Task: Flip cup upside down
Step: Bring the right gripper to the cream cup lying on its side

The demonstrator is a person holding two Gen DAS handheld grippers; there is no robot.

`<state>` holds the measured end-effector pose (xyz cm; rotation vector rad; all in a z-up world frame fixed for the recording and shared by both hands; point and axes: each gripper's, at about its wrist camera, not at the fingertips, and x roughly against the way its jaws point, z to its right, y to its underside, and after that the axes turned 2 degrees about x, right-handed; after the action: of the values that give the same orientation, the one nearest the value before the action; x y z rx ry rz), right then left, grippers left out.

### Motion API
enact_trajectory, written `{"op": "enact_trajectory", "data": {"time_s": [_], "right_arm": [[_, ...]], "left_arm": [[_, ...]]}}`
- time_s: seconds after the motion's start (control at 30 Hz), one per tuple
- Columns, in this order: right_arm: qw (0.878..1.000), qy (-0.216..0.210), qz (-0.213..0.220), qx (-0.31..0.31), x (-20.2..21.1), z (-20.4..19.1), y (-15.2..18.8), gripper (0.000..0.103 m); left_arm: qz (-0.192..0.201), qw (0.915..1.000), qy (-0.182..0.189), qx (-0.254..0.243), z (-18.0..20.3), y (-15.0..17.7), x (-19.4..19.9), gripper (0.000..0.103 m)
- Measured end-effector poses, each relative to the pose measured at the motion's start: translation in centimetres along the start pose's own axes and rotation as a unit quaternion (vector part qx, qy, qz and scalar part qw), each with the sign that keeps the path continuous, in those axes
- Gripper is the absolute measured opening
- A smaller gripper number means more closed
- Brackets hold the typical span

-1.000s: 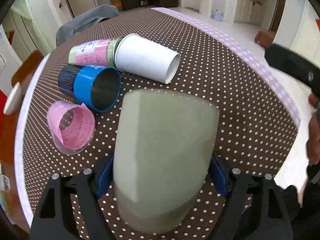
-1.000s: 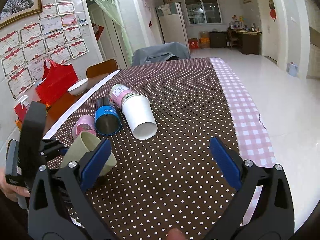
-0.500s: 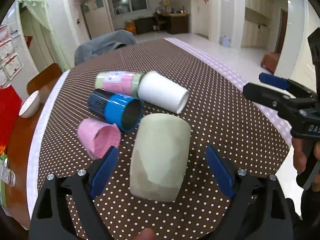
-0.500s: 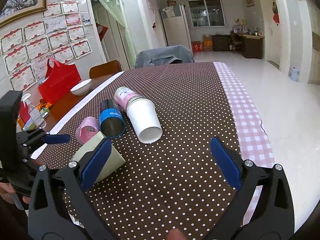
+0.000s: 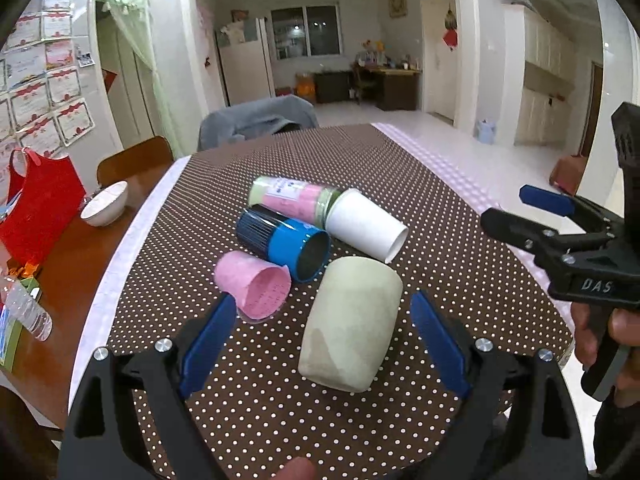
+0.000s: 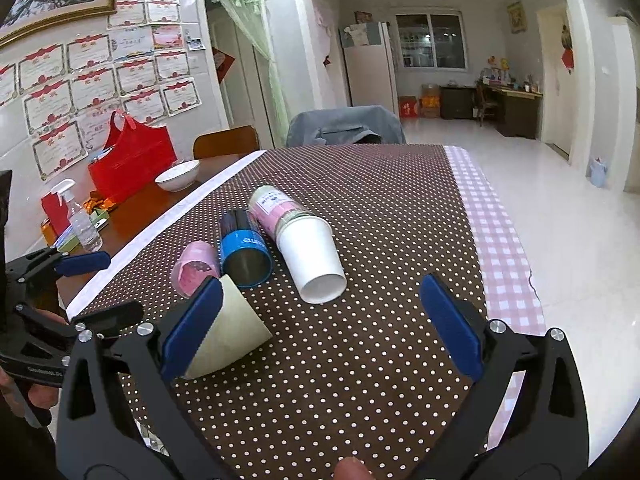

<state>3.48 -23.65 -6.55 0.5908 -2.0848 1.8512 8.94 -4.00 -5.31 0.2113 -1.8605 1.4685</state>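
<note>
A pale green cup (image 5: pixel 352 320) stands upside down on the brown polka-dot tablecloth (image 5: pixel 460 248), its closed base upward. My left gripper (image 5: pixel 324 340) is open, its blue pads apart from the cup on both sides. In the right wrist view the cup (image 6: pixel 228 328) sits half hidden behind the left pad of my right gripper (image 6: pixel 320 324), which is open and empty over the cloth. The right gripper also shows at the right edge of the left wrist view (image 5: pixel 568 232).
A pink cup (image 5: pixel 254 288), a blue-rimmed tumbler (image 5: pixel 288 246), a white paper cup (image 5: pixel 364 224) and a pink-labelled jar (image 5: pixel 288 198) lie on their sides beyond the green cup. A white bowl (image 6: pixel 177 175), a red bag (image 6: pixel 130 160) and a bottle (image 6: pixel 82 224) are at left.
My left gripper opened, let go of the green cup and drew back and up. The cup now stands alone upside down. The right gripper stayed open, shifting slightly.
</note>
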Motion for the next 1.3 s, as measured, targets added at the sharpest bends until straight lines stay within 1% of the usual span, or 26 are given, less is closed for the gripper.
{"op": "enact_trajectory", "data": {"time_s": [0.2, 0.37, 0.6, 0.73, 0.87, 1.0, 1.13, 1.23, 1.3], "right_arm": [[0.999, -0.013, 0.004, 0.029, 0.1, -1.3, -0.6, 0.097], [0.998, -0.023, 0.009, 0.062, 0.1, -2.7, -1.2, 0.097], [0.996, -0.043, 0.020, 0.080, 0.1, -4.0, -1.8, 0.097], [0.994, -0.065, 0.026, 0.085, -0.2, -4.6, -1.9, 0.097], [0.991, -0.084, 0.021, 0.098, -0.7, -5.2, -1.8, 0.097], [0.987, -0.108, 0.023, 0.113, -1.0, -5.7, -1.8, 0.097], [0.981, -0.146, 0.016, 0.123, -2.1, -5.9, -2.3, 0.097], [0.974, -0.169, 0.012, 0.149, -3.0, -6.1, -2.9, 0.097], [0.966, -0.194, -0.004, 0.172, -4.0, -6.1, -3.1, 0.097]], "left_arm": [[0.022, 0.9995, -0.020, 0.012, -0.8, 0.1, 1.9, 0.087], [0.045, 0.9977, -0.034, 0.038, -1.7, 0.6, 3.3, 0.087], [0.068, 0.9940, -0.059, 0.062, -2.8, 1.2, 4.2, 0.087], [0.077, 0.9916, -0.072, 0.074, -3.5, 1.5, 4.7, 0.087], [0.085, 0.9895, -0.083, 0.083, -4.0, 1.7, 4.9, 0.087], [0.088, 0.9880, -0.093, 0.086, -4.4, 1.8, 4.7, 0.087], [0.089, 0.9874, -0.097, 0.088, -4.7, 1.9, 4.6, 0.088], [0.088, 0.9871, -0.099, 0.091, -5.2, 2.0, 4.4, 0.087], [0.085, 0.9868, -0.103, 0.091, -5.6, 2.0, 4.1, 0.087]]}}
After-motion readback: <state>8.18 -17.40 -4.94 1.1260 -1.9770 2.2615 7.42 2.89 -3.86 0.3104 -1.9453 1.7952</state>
